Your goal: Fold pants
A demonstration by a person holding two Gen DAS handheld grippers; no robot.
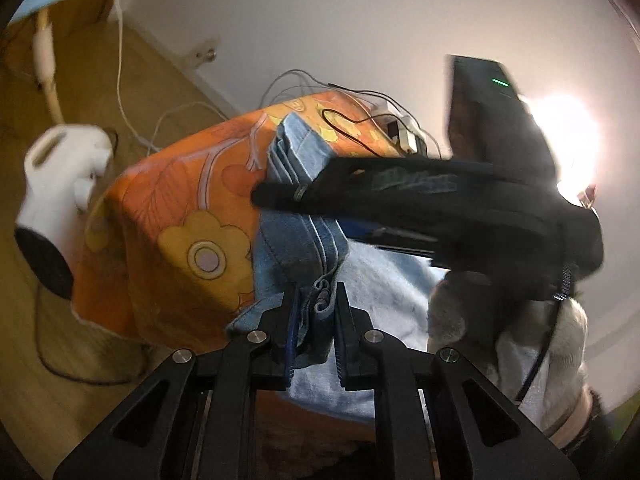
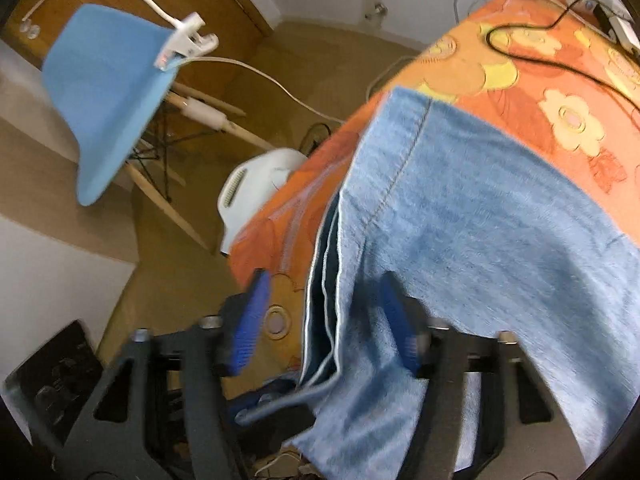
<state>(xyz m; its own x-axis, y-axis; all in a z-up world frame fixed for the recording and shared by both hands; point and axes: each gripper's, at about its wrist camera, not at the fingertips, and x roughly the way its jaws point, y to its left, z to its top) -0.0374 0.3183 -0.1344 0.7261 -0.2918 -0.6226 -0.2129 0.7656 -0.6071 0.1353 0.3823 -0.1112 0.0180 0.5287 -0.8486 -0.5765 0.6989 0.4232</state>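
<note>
Although the pants (image 2: 460,216) are already doubled into several layers, the folding is judged as not finished. They are laid over the table (image 2: 520,80), which is covered by an orange flowered cloth, and their stacked edges are seen along its left edge, with one end hanging over the near edge. A bunch of denim is held fast between the almost closed jaws of the left gripper (image 1: 318,320). The right gripper (image 2: 326,316) is kept half open astride the layered edge, and nothing is pressed by its pads. At least one more fold seems to be left.
</note>
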